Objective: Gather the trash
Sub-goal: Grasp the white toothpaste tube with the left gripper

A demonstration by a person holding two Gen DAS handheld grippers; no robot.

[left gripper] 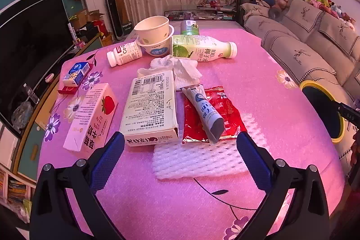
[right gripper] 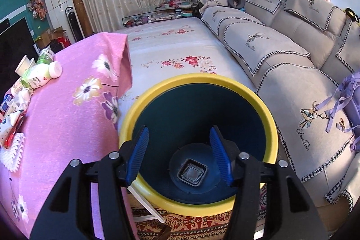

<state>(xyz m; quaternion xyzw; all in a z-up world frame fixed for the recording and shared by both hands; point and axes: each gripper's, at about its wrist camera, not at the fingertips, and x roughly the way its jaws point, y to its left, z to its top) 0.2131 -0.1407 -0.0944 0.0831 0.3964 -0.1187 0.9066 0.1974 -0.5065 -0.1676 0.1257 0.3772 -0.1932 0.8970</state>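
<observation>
Left wrist view: left hand-held gripper hangs over the pink flowered surface, jaws spread wide, nothing between them. Left to right on it lie a strawberry milk carton, a cream drink carton with barcode, a white foam net sleeve just under the jaws, a grey-blue squeezed tube resting on a red foil wrapper. Farther back: small white bottle, stacked paper bowls, green-label bottle on its side, crumpled tissue. All trash not yet collected; foam net looks like the likely next pick.

Right wrist view: right hand-held gripper sits above the yellow-rimmed dark bin beside the surface, jaws apart and empty, probably placed there for dropping. One small dark square plastic tray lies at the bin bottom.
</observation>
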